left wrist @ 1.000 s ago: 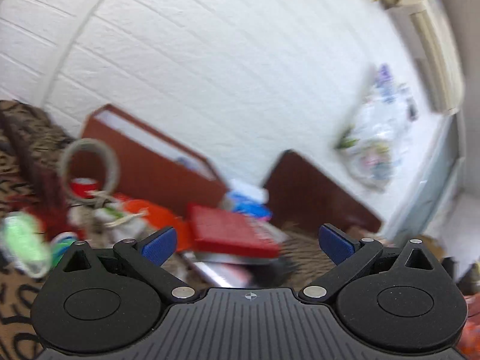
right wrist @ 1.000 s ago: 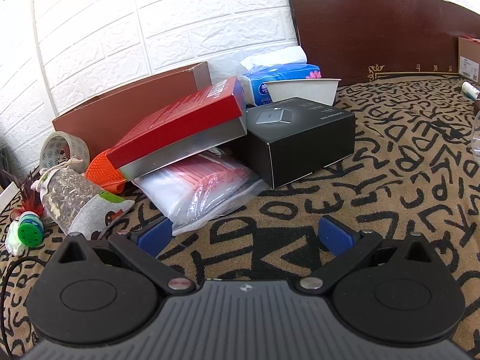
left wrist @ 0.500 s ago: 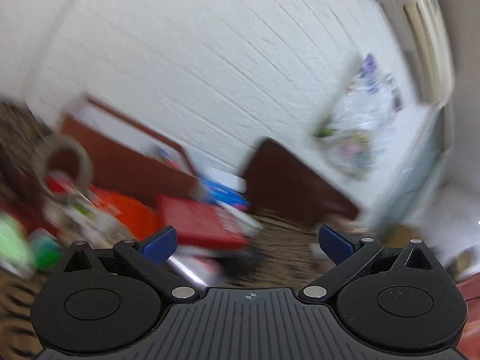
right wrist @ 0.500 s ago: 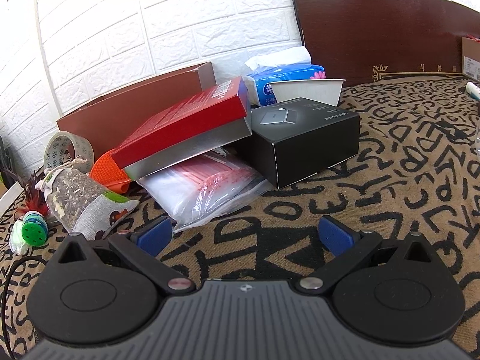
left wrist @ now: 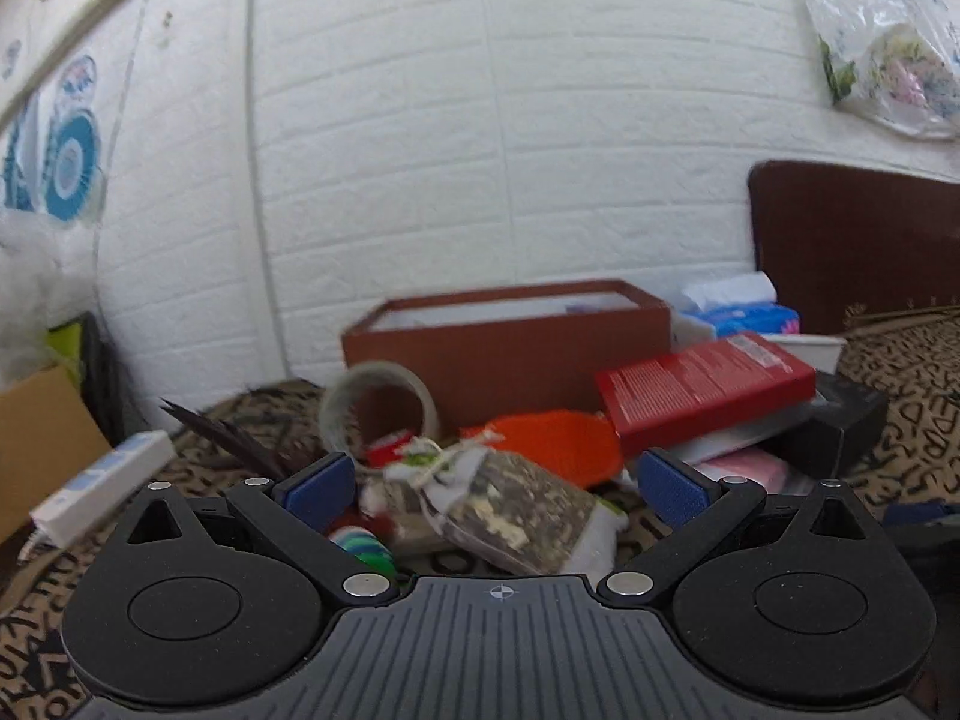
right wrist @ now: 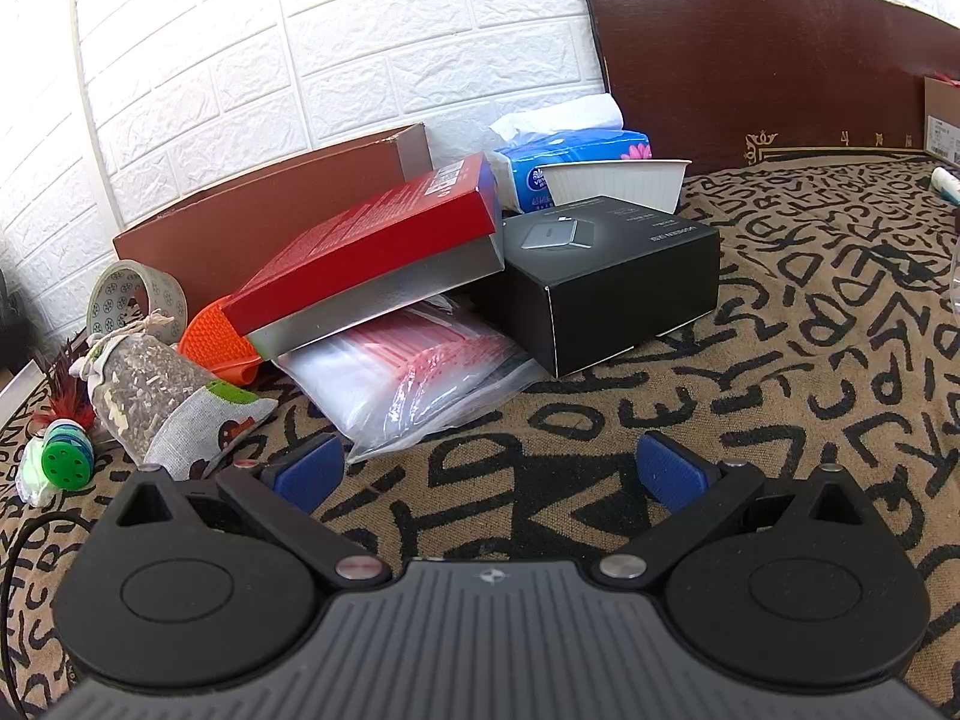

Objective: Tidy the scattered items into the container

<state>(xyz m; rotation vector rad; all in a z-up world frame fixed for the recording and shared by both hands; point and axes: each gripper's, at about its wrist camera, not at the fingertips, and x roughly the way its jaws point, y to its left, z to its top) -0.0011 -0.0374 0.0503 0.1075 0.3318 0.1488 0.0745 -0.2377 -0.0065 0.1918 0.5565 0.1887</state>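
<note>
Just ahead of the left gripper (left wrist: 492,489), between its wide-apart, empty jaws, lies the herb sachet (left wrist: 516,510): a soft cloth bag w/ a clear window, tied at the neck. Likely light and squashy; best pinched across the body, not the string. Beyond it stands the tape roll (left wrist: 378,402) on edge, an orange silicone pad (left wrist: 558,441) beside that, and further back the brown box (left wrist: 510,336), open-topped, prob. the container. Its inside looks pale; contents can't be made out.

Right gripper (right wrist: 489,474) also gapes wide, holding nothing, low over the patterned cloth (right wrist: 810,360). Ahead-left of it: zip bags (right wrist: 408,384), slippery and floppy, pinned under the red box (right wrist: 372,258), which leans on the black box (right wrist: 612,276). Both boxes are stiff, so grip across the narrow sides. Far left, a green-capped toy (right wrist: 63,459).
</note>
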